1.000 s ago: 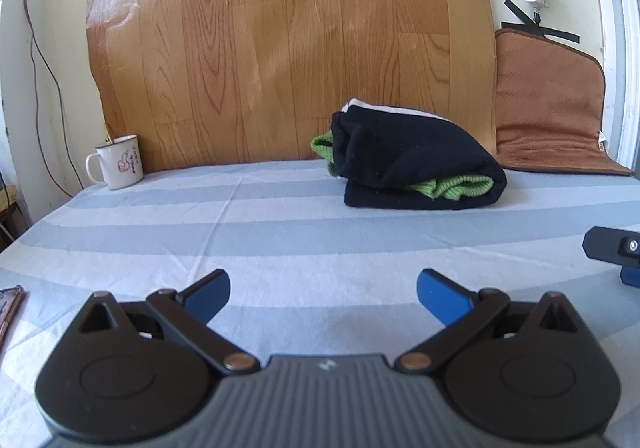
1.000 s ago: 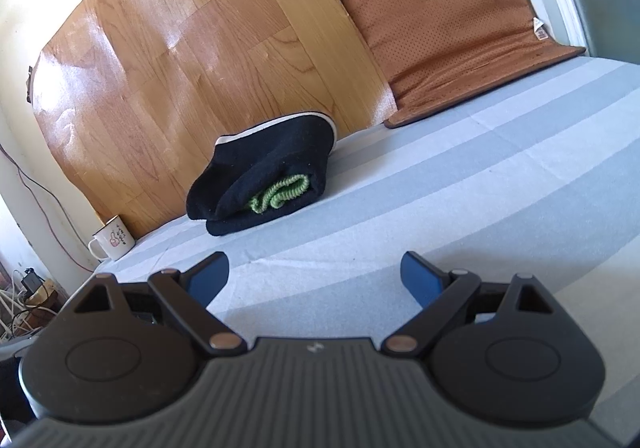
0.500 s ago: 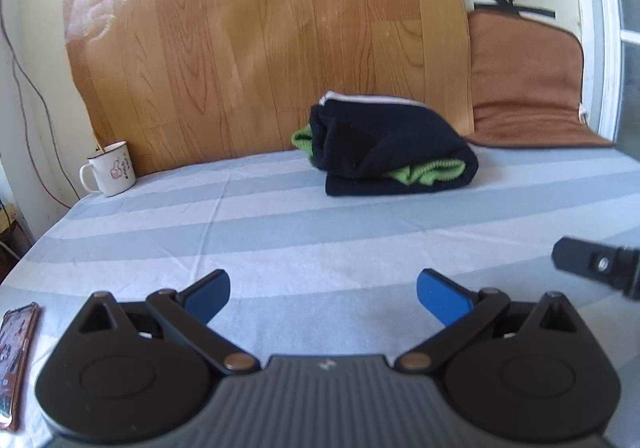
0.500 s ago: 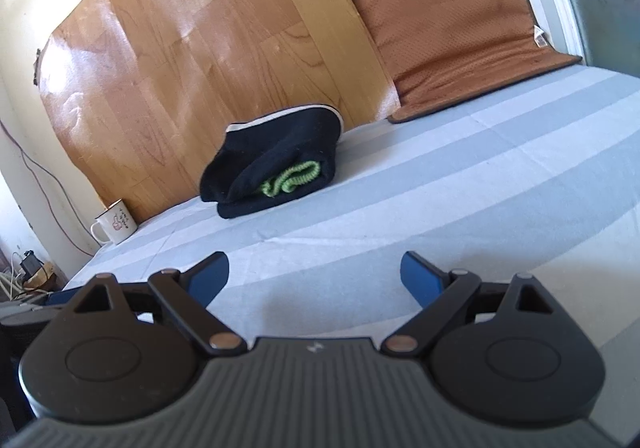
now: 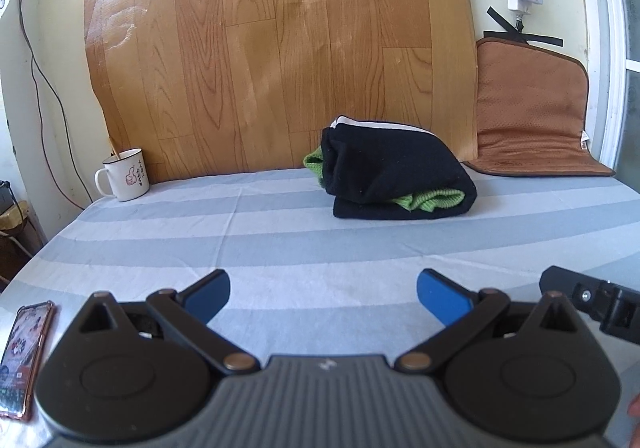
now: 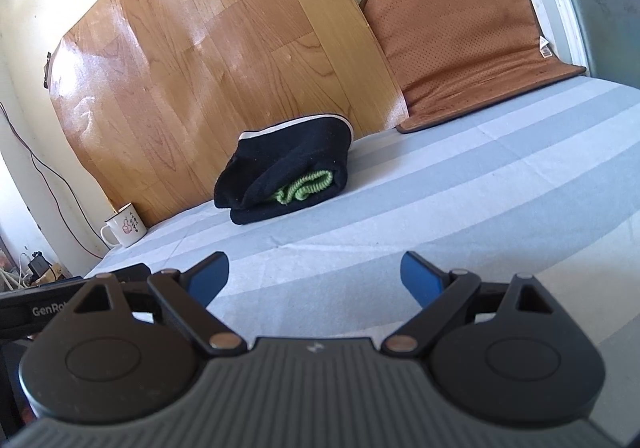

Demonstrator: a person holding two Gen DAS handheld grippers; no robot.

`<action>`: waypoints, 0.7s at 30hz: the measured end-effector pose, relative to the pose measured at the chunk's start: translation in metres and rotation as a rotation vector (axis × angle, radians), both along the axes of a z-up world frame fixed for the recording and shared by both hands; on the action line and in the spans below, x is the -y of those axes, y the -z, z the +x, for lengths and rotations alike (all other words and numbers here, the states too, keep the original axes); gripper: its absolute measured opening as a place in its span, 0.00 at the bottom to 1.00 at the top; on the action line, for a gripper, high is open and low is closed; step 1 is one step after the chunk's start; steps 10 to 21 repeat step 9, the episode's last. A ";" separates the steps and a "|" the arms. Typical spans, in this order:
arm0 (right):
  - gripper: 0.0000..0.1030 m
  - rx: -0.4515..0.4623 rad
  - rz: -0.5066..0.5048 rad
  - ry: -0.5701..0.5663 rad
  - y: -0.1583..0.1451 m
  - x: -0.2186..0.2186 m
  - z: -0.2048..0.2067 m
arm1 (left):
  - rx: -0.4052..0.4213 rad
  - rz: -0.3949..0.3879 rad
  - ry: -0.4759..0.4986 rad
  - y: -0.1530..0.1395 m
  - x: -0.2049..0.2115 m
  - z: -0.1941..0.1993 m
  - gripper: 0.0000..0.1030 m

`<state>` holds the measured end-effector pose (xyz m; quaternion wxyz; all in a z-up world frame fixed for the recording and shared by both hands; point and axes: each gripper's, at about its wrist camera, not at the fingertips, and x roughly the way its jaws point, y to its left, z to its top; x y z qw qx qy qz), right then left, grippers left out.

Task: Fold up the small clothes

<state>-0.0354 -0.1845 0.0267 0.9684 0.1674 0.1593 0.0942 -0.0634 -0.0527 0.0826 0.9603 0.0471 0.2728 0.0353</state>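
Note:
A folded black garment with green knit trim and a white edge point(image 5: 396, 175) lies on the striped blue-grey sheet point(image 5: 280, 248) near the back wall. It also shows in the right wrist view point(image 6: 292, 177). My left gripper point(image 5: 323, 294) is open and empty, well in front of the garment. My right gripper point(image 6: 316, 278) is open and empty too, also well short of it. Part of the right gripper's body point(image 5: 592, 302) shows at the right edge of the left wrist view.
A white enamel mug point(image 5: 125, 173) stands at the back left. A phone point(image 5: 22, 352) lies at the near left edge. A brown cushion point(image 5: 532, 119) leans on the wall at the back right. A wood-pattern board point(image 5: 280, 47) covers the wall.
Both grippers have drawn back and turned slightly; the garment now sits farther right in the left view. Both stay open and empty. The garment has not moved.

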 end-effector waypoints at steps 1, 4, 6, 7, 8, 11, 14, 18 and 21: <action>0.92 0.000 0.001 0.001 0.000 0.000 0.000 | -0.003 0.000 0.000 0.000 0.000 0.000 1.00; 0.92 -0.001 0.001 0.001 0.000 -0.001 0.000 | 0.001 -0.001 0.008 0.002 0.000 0.000 1.00; 0.92 0.001 -0.002 0.000 0.000 -0.001 0.000 | 0.009 -0.004 0.006 0.003 0.000 -0.001 1.00; 0.92 0.002 -0.004 -0.001 0.000 -0.002 0.000 | 0.007 -0.010 0.010 0.003 -0.001 -0.001 1.00; 0.92 0.004 -0.006 -0.003 0.000 -0.002 -0.001 | 0.002 -0.017 0.015 0.003 -0.001 0.000 1.00; 0.92 0.006 -0.011 -0.009 -0.001 -0.003 0.000 | -0.005 -0.024 0.021 0.003 -0.001 0.001 1.00; 0.92 0.006 -0.011 -0.009 -0.001 -0.003 0.000 | -0.005 -0.024 0.021 0.003 -0.001 0.001 1.00; 0.92 0.006 -0.011 -0.009 -0.001 -0.003 0.000 | -0.005 -0.024 0.021 0.003 -0.001 0.001 1.00; 0.92 0.006 -0.011 -0.009 -0.001 -0.003 0.000 | -0.005 -0.024 0.021 0.003 -0.001 0.001 1.00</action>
